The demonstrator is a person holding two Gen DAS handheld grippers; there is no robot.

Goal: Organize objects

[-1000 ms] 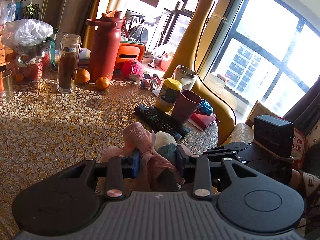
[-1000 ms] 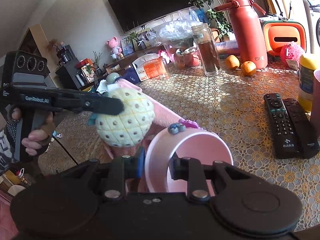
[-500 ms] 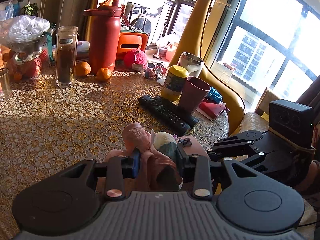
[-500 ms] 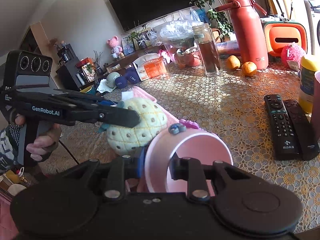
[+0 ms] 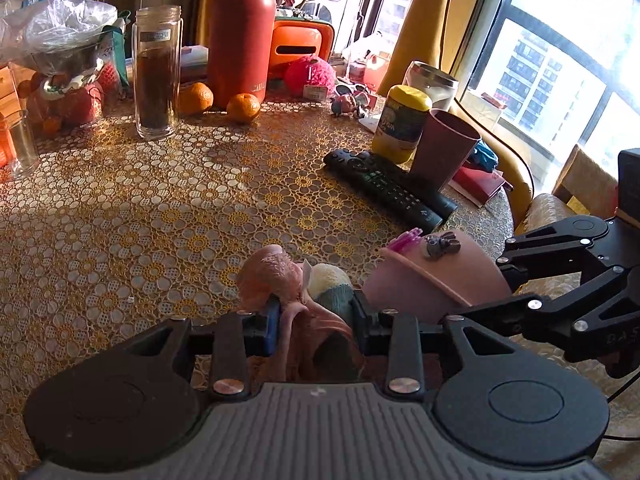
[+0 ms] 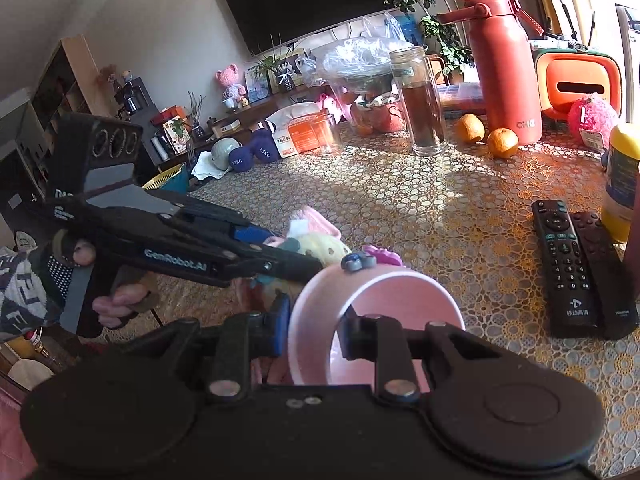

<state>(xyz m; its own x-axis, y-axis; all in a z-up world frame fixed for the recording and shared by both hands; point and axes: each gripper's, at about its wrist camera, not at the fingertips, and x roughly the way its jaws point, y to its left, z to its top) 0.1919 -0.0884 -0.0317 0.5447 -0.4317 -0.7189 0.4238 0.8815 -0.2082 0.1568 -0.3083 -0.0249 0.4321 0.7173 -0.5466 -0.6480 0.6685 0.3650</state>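
My left gripper [image 5: 314, 322] is shut on a soft pineapple toy [image 5: 330, 280] with pink cloth [image 5: 268, 276] bunched around it, low over the near table edge. The toy [image 6: 320, 246] also shows in the right wrist view under the left gripper's fingers [image 6: 288, 264]. My right gripper [image 6: 314, 328] is shut on the rim of a pink cup [image 6: 376, 312] that lies tilted with its mouth toward the camera. The cup [image 5: 436, 280] sits just right of the toy, with small clips [image 5: 438, 242] on its rim.
Two black remotes [image 5: 384, 188] lie right of centre, with a mauve cup [image 5: 444, 152] and a yellow-lidded jar [image 5: 402, 122] behind. A red thermos [image 5: 240, 36], glass bottle [image 5: 156, 72], two oranges [image 5: 242, 107] and bagged fruit [image 5: 60, 60] stand at the back.
The left gripper has lowered the toy from beside the cup's rim down toward the table, close to the cup. The pink cup has come into the left view at the right.
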